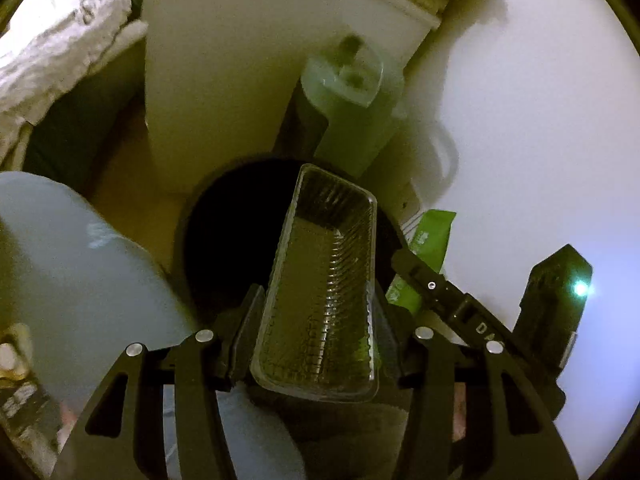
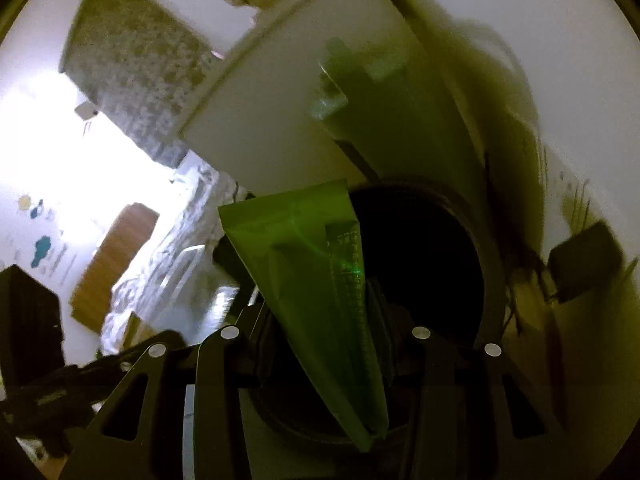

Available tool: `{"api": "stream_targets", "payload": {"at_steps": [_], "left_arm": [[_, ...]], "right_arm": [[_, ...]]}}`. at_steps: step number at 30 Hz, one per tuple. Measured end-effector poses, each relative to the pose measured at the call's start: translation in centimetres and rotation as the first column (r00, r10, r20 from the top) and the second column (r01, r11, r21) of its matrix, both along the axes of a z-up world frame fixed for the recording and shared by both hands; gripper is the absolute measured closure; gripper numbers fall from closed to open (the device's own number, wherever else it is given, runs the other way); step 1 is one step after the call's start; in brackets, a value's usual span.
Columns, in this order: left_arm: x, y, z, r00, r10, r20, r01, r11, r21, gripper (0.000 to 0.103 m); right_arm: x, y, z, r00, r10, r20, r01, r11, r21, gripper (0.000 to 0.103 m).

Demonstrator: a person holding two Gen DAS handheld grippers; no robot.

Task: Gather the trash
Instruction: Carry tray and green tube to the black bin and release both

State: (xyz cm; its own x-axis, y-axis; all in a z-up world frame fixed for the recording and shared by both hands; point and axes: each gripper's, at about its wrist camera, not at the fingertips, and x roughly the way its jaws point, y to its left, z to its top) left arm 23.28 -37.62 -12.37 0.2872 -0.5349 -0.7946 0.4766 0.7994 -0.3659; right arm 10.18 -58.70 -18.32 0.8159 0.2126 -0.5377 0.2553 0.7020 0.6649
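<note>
A clear ribbed plastic tray (image 1: pixel 320 292) sits between the pads of my left gripper (image 1: pixel 316 332), which is shut on its lower end. The tray hangs over the dark round mouth of a black bin (image 1: pixel 232 232). In the left wrist view the other gripper (image 1: pixel 440 292) comes in from the right with a green wrapper (image 1: pixel 430 240). My right gripper (image 2: pixel 320 344) is shut on that green wrapper (image 2: pixel 316 272), which stands up between the pads. Beyond and to the right of the wrapper opens the same black bin (image 2: pixel 424 264). Both views are dim and blurred.
A white cabinet panel (image 1: pixel 224 80) stands behind the bin, with a translucent green object (image 1: pixel 352 112) leaning beside it. A person's light blue trouser leg (image 1: pixel 80 264) fills the lower left. A white wall (image 1: pixel 540 140) is on the right. A wooden board (image 2: pixel 116 264) shows far left.
</note>
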Motion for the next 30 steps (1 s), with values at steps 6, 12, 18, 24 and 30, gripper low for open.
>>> {"api": "stream_targets", "payload": {"at_steps": [6,12,18,24,30], "left_arm": [[1.0,-1.1,-2.2,0.998,0.007,-0.056,-0.004,0.999,0.042,0.051],[1.1,-1.2,-3.1,0.998,0.012,-0.063,-0.007,0.997,0.079,0.045],[0.3,-1.0,-2.1,0.999,0.006,-0.032,-0.004,0.997,0.074,0.029],[-2.6,2.2,1.8,1.000,0.017,0.012,-0.017,1.000,0.020,0.027],[-7.0,8.2,6.5,0.994,0.053,0.095,-0.052,0.999,-0.005,0.027]], "right_arm": [[1.2,-0.5,-2.2,0.998,0.005,-0.068,-0.004,1.000,0.022,0.062],[1.8,-0.8,-2.2,0.993,-0.015,-0.113,0.019,0.999,0.037,0.052],[1.5,-0.7,-1.6,0.993,-0.029,-0.110,0.033,0.999,0.026,0.043],[1.4,0.1,-0.9,0.995,-0.046,-0.088,0.046,0.999,-0.001,0.030],[1.0,1.7,0.5,0.996,-0.081,-0.036,0.079,0.994,-0.073,0.017]]}}
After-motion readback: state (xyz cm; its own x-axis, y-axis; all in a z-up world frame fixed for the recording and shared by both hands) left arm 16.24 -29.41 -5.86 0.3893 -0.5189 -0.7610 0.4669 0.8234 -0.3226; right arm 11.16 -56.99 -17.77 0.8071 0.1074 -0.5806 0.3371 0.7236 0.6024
